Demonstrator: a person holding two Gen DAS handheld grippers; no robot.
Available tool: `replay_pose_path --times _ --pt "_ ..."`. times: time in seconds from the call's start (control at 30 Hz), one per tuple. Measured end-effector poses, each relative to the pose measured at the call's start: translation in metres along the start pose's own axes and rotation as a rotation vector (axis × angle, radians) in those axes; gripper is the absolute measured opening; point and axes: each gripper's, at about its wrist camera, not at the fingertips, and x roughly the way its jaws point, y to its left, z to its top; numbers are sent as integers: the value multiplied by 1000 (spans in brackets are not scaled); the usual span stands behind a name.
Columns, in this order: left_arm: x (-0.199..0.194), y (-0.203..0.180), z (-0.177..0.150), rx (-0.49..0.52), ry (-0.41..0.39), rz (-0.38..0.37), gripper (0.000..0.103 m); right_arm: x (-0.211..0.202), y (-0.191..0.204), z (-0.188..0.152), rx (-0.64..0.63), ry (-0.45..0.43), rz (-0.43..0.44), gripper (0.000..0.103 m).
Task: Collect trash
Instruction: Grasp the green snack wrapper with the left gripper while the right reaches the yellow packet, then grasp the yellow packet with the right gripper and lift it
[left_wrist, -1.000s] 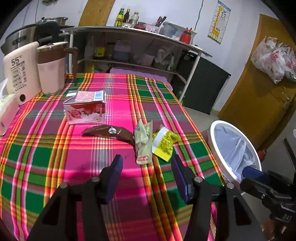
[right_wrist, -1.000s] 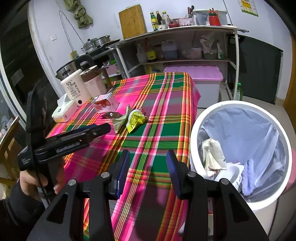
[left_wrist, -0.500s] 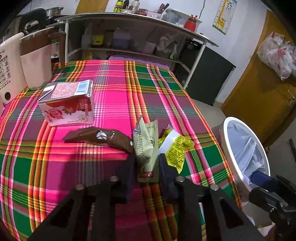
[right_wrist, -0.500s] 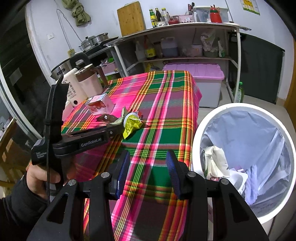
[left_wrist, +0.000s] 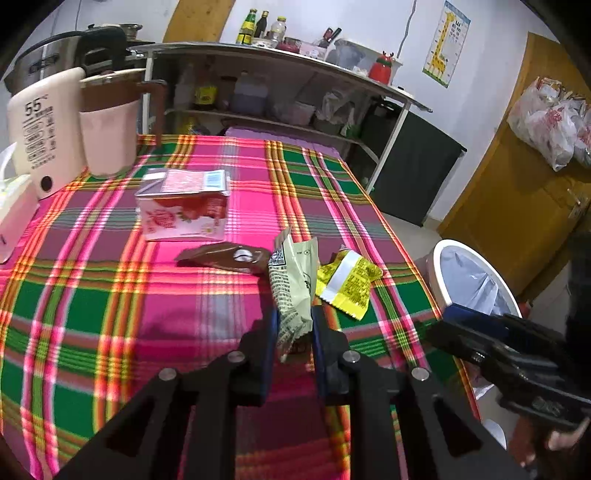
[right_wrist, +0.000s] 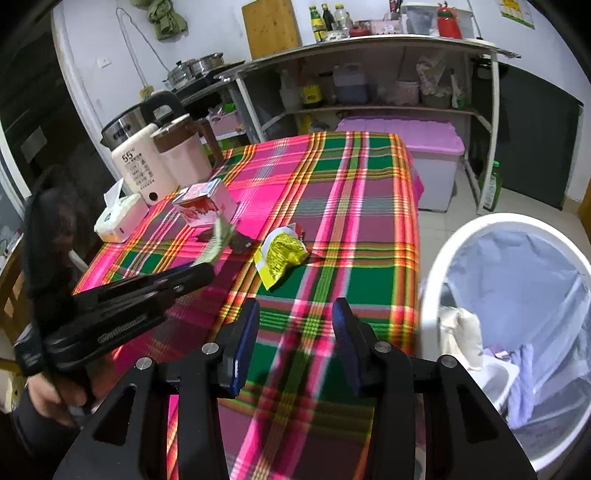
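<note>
My left gripper (left_wrist: 293, 325), low in the middle of its own view, is clamped narrow on the lower end of a pale green crinkled plastic wrapper (left_wrist: 293, 280), which stands up between the blue pads. My right gripper (right_wrist: 293, 332) hangs with its jaws wide and nothing between them, over the near edge of the pink-and-green plaid tablecloth (right_wrist: 332, 206). Just right of the green wrapper lies a yellow foil snack packet (left_wrist: 349, 282); just left of it, a flat brown wrapper (left_wrist: 225, 258); behind that, toward the upper left, a pink strawberry milk carton (left_wrist: 183, 205). The round white bin with a pale liner (right_wrist: 517, 317) stands off the table at the right of the frame, already holding some rubbish.

The grip looks thin: I have only the tail of a light, slippery wrapper, so I judge a quick swing toward the bin could let it slide out and drop on the floor. The brown wrapper sits close enough that it might drag along.
</note>
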Motion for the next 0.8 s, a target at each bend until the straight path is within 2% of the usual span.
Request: replay_pose_path --times 0.2,0.37,0.47,0.8 --pt "-10 13 -4 -15 -15 3 19 31 6 15 -19 46 -4 42" --pt "-11 23 -6 -30 -21 0 19 48 5 28 -8 44 -4 44" --pt "-10 27 -8 -38 -21 -3 19 57 8 34 -38 44 -20 51" --pt "-6 34 -12 -56 -9 -22 19 85 15 44 -126 90 -52 52"
